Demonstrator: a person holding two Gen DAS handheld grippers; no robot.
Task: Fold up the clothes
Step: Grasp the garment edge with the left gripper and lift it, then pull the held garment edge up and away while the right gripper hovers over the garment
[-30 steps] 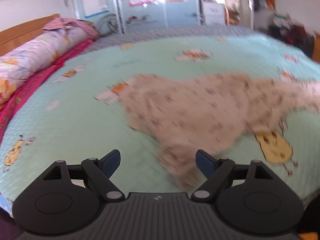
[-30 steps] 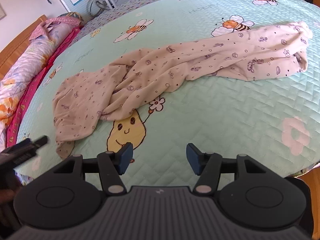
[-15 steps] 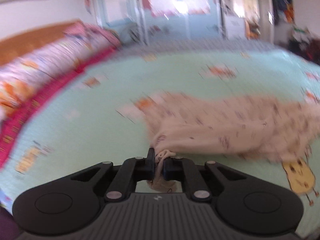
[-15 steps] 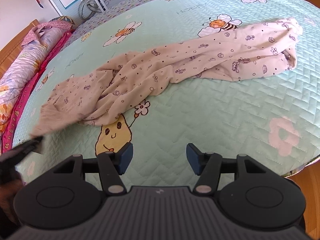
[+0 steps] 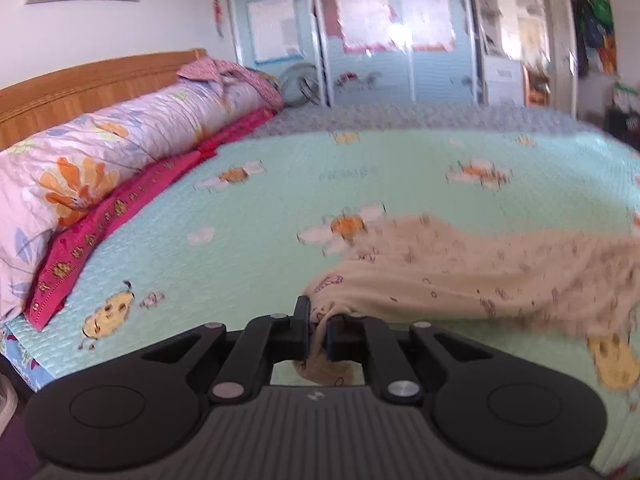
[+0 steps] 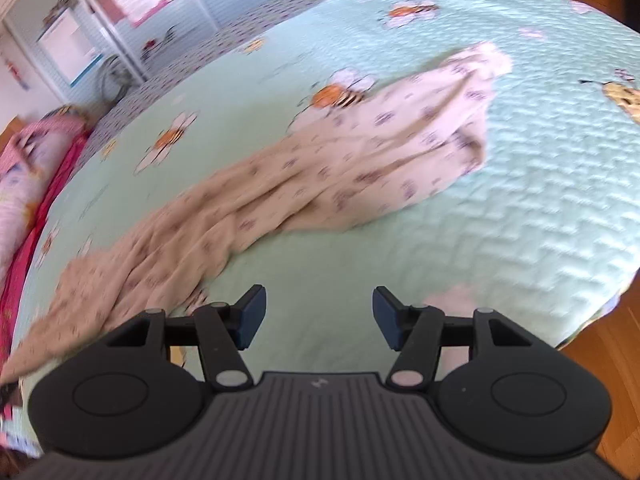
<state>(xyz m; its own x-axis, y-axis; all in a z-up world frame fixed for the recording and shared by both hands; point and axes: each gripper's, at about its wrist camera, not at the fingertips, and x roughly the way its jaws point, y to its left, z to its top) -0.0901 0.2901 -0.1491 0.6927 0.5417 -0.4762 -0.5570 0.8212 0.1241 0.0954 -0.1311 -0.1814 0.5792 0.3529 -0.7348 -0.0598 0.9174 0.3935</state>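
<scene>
Both pictures are blurry, so the small prints on the beige spotted cloth garment (image 5: 500,276) are hard to make out. In the left wrist view its far end runs off the right edge. In the right wrist view its near end slips off the left edge, behind the black body of the tool. What kind of clothing it is cannot be told.

The left gripper (image 5: 318,330) is clenched tight on 1 bunched end of the garment. A little fold of cloth pokes out below its 2 black fingers (image 5: 301,330). The cloth looks lifted a bit there and stretches away to the right.

The right gripper (image 6: 319,320) is spread apart with nothing in it. It hovers over a bare part of the mint green quilted bedspread with bees and flowers (image 6: 520,208). The garment lies in a long strip across the bedspread, up and to the left of this gripper. Its pale far end (image 6: 460,96) sits crumpled near a printed bee.

At the left side of the bed lies a long rolled quilt with orange flowers (image 5: 100,168). A bright pink strip of cloth (image 5: 120,216) runs beside it. Behind them is a wooden headboard (image 5: 88,84). Pale blue wardrobe doors with posters (image 5: 360,40) stand past the bed, all fuzzy. A bit of wooden floor (image 6: 600,380) shows at the right.
</scene>
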